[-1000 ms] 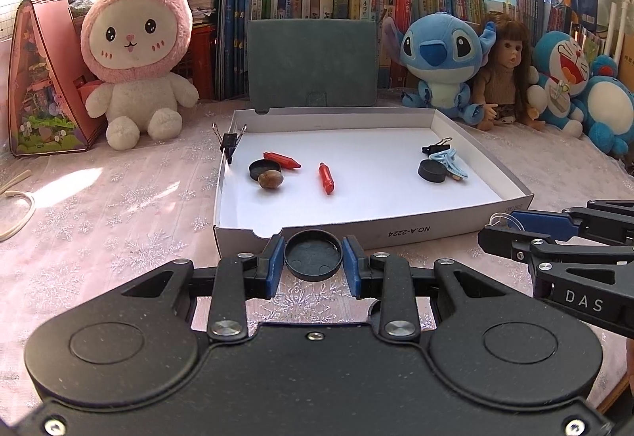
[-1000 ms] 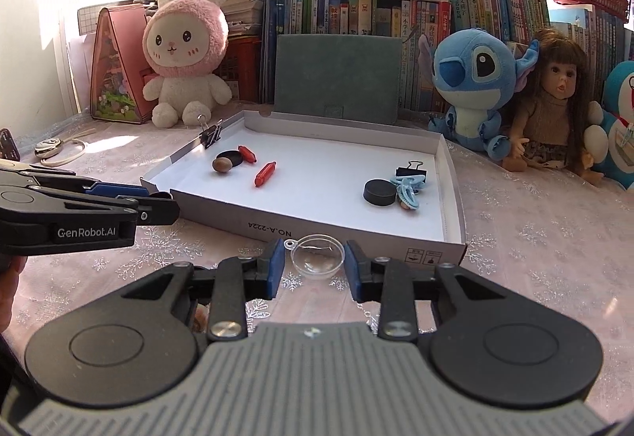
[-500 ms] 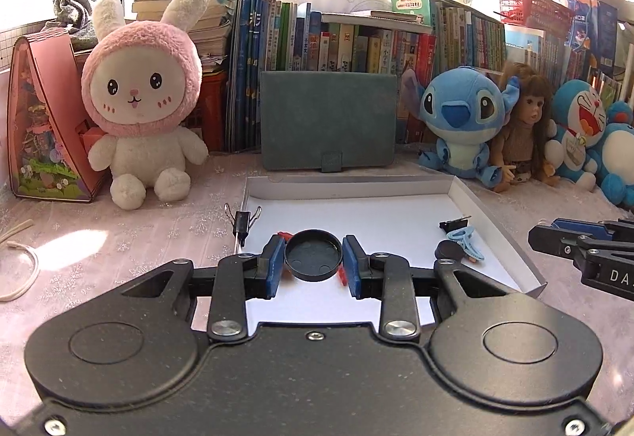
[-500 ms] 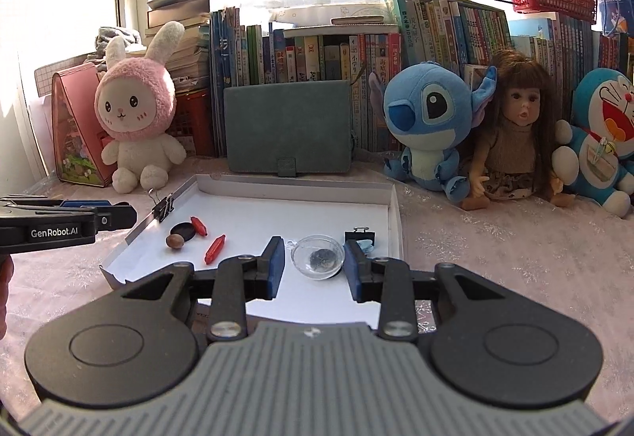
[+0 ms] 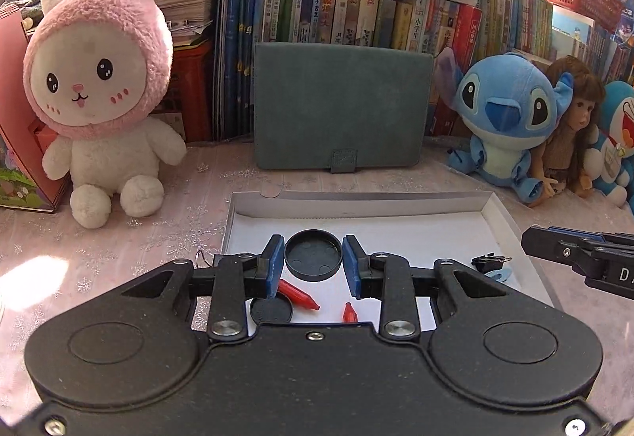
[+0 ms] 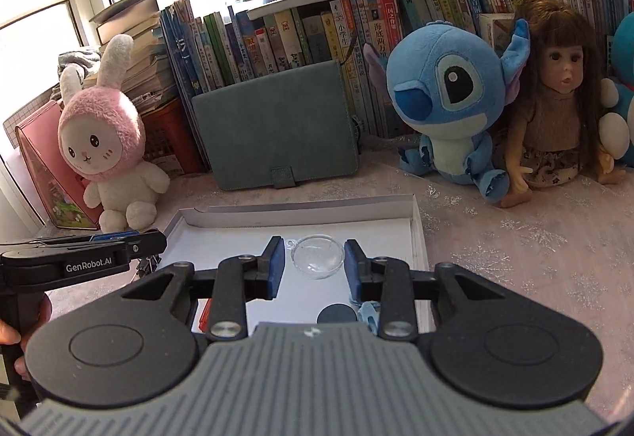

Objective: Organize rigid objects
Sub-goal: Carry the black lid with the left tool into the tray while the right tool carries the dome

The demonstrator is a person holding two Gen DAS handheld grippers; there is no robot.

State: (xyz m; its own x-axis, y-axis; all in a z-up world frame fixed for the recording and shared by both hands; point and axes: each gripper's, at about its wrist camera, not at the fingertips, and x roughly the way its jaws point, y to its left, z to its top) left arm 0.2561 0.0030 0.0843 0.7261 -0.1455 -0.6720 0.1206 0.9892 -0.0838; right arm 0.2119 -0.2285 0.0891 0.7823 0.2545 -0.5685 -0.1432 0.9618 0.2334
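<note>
the left gripper [image 5: 313, 261] is clamped on a black cap [image 5: 313, 255], the right gripper [image 6: 316, 265] on a clear lid [image 6: 317, 256], both at 12 o'clock over the white tray [image 5: 515, 226]. the sorting seems partly done: red pieces [image 5: 298, 293] already lie inside, but both held parts are not yet placed.

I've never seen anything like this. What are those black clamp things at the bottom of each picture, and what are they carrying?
Each is a hand-held gripper: a person holds one in each hand, with a camera looking along its two fingers. One picture is from the left hand-held gripper, which clamps a black round lid. The other is from the right hand-held gripper, which clamps a clear round dish. Both hover over a shallow white box on a table; in it lie red crayons, another black lid and a binder clip.
</note>
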